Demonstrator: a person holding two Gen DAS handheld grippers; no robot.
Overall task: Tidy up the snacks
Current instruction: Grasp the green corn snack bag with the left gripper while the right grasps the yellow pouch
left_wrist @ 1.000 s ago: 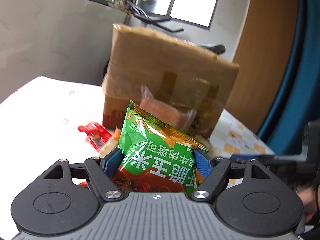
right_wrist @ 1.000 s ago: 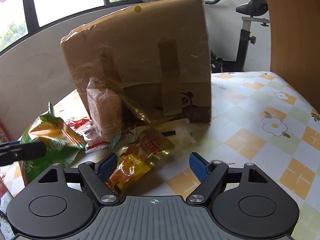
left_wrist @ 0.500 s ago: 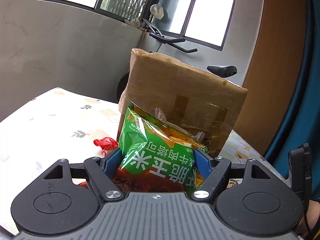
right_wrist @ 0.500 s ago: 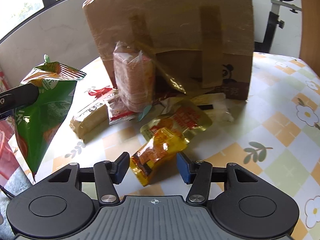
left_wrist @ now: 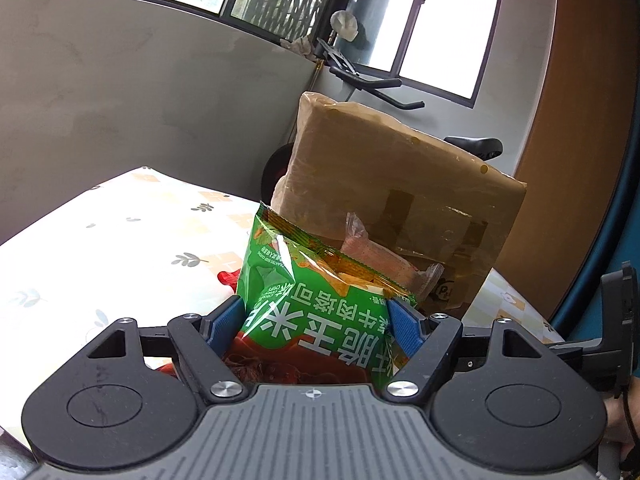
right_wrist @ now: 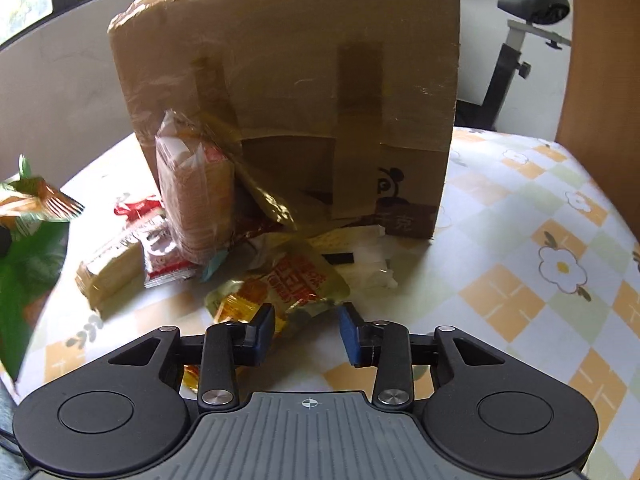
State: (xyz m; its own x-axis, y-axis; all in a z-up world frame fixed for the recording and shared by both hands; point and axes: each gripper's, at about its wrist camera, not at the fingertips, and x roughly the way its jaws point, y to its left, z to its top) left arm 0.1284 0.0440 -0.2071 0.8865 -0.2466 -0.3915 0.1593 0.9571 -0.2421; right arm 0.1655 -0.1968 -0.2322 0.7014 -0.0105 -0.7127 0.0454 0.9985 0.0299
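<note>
My left gripper point(left_wrist: 318, 322) is shut on a green snack bag point(left_wrist: 316, 292) with white Chinese lettering and holds it above the table. The same bag shows at the left edge of the right wrist view point(right_wrist: 28, 248). My right gripper point(right_wrist: 307, 334) is open over a yellow-orange snack pouch point(right_wrist: 280, 288) that lies flat on the tablecloth; the pouch sits between and just ahead of the jaws. A clear pack of pink wafers point(right_wrist: 196, 208) leans upright against the cardboard box point(right_wrist: 304, 96).
A red-and-white packet point(right_wrist: 164, 260) and a tan bar packet point(right_wrist: 108, 276) lie left of the pouch. White paper scraps point(right_wrist: 372, 256) lie before the box. The floral tablecloth point(right_wrist: 540, 272) extends right. An exercise bike point(right_wrist: 520, 40) stands behind.
My right gripper has moved forward and lower over the yellow pouch, with its jaws narrower than a second ago. My left gripper has lifted and tilted up with the green bag.
</note>
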